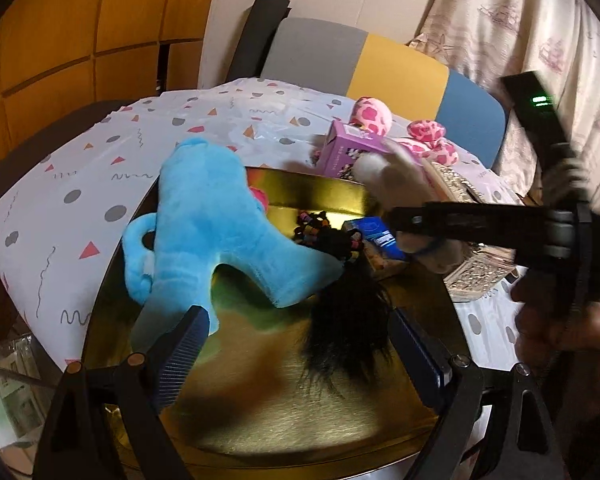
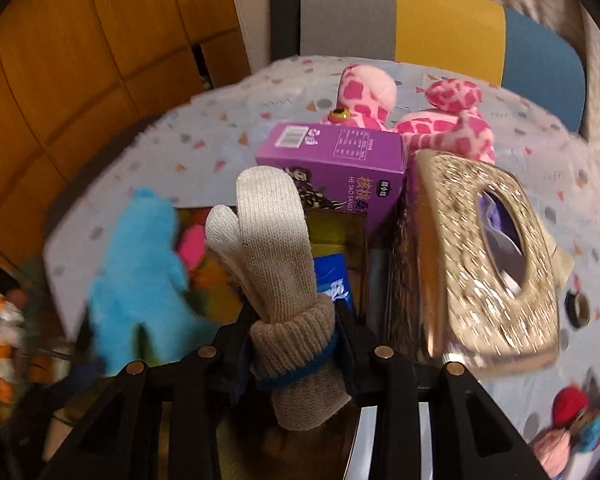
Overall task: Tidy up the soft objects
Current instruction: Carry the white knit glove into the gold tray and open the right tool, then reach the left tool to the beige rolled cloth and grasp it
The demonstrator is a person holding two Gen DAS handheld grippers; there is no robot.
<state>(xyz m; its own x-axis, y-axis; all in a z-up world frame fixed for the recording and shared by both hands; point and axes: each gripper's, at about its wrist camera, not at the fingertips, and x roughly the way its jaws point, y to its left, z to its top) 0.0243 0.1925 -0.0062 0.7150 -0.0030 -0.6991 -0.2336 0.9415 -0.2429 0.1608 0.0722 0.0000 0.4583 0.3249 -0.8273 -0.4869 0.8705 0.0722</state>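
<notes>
Table [image 1: 100,184] under a patterned cloth, gold box [image 1: 308,412], purple carton [image 2: 340,160], pink giraffe toy [image 2: 440,120], glittery tissue box [image 2: 480,272] on it

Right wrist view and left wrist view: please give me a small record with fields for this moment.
right gripper: shut on beige glove
left gripper: open, empty, over gold box
in box: blue plush, black hair piece
behind box: purple carton, pink plush
right of box: glitter tissue box
surface: patterned tablecloth
</notes>
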